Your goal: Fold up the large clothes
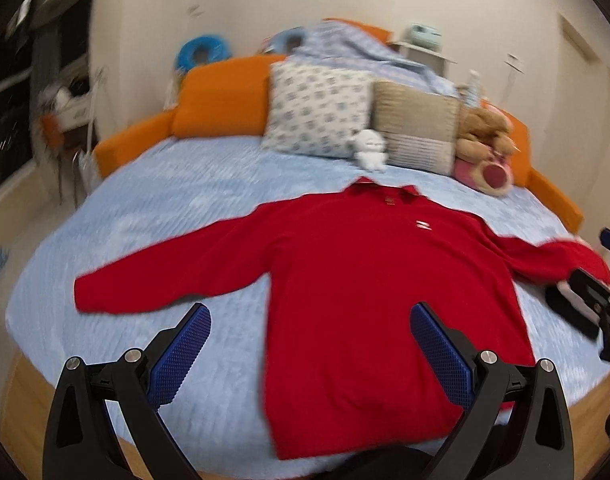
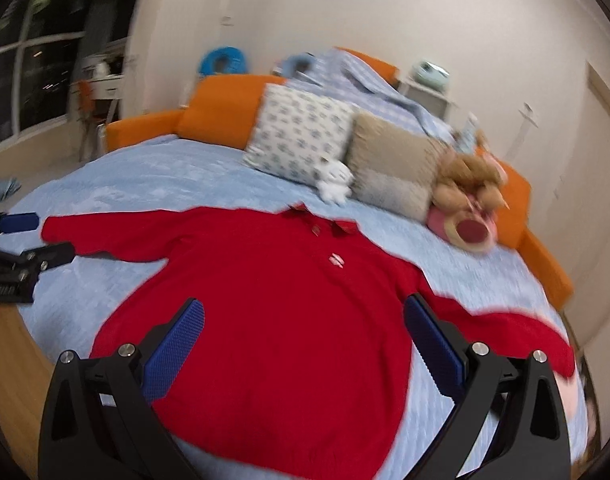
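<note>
The left gripper is held with its two fingers spread wide apart, and nothing sits between them. The blue ribbed pads face each other across the gap. The right gripper has the same pose: its fingers are wide apart and hold nothing. In the left wrist view, the right gripper appears at the right edge. In the right wrist view, the left gripper appears at the left edge. Both views are blurred.
</note>
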Demonstrator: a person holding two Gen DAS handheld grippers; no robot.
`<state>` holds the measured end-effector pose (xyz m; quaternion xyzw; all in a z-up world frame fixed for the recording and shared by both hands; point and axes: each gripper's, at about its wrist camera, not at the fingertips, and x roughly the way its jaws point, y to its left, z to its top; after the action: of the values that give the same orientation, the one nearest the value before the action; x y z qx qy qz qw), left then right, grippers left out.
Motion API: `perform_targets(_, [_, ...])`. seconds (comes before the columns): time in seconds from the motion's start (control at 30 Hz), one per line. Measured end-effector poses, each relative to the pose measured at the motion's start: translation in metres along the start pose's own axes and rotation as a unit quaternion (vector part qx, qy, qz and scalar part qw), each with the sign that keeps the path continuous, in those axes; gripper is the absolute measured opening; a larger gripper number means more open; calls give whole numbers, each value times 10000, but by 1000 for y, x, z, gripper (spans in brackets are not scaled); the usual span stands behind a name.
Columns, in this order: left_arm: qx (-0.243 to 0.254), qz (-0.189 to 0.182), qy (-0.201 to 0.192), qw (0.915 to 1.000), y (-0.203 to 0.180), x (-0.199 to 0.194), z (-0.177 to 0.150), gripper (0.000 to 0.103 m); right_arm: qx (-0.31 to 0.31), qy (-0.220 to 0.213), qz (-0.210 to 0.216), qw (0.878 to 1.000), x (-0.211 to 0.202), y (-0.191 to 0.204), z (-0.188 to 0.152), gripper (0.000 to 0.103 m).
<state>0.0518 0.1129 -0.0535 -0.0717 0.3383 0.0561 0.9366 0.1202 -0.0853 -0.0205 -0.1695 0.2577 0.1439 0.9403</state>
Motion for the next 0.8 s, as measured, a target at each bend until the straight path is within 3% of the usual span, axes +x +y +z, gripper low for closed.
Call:
perform_targets(0.13, [-702, 205, 252, 9970, 73, 41, 6, 101, -539, -186, 178, 9982, 28, 41, 21, 98])
perform_targets(0.2, [-1135, 344, 501, 9917, 116, 70, 7, 101, -751, -157, 232, 9968, 44, 61, 30, 98])
perform_targets(0.33, [-1622, 819, 1050, 9777, 199, 131, 5, 101, -1045, -58, 496, 9933, 86, 103, 47, 98])
perform_targets(0.47, [-2125, 830, 1301, 9649, 270, 173, -2, 101, -1118, 33, 831, 9902, 123, 138, 57, 98])
perform_targets(0.67, [-3089, 891, 1776, 9301, 370, 236, -26, 101, -1182, 235, 1131, 9863, 174, 168, 70, 98])
perform_targets(0.8, [-3205, 1000, 1776, 9251, 408, 265, -28, 101, -1106, 359, 1196, 9860, 202, 176, 75, 98])
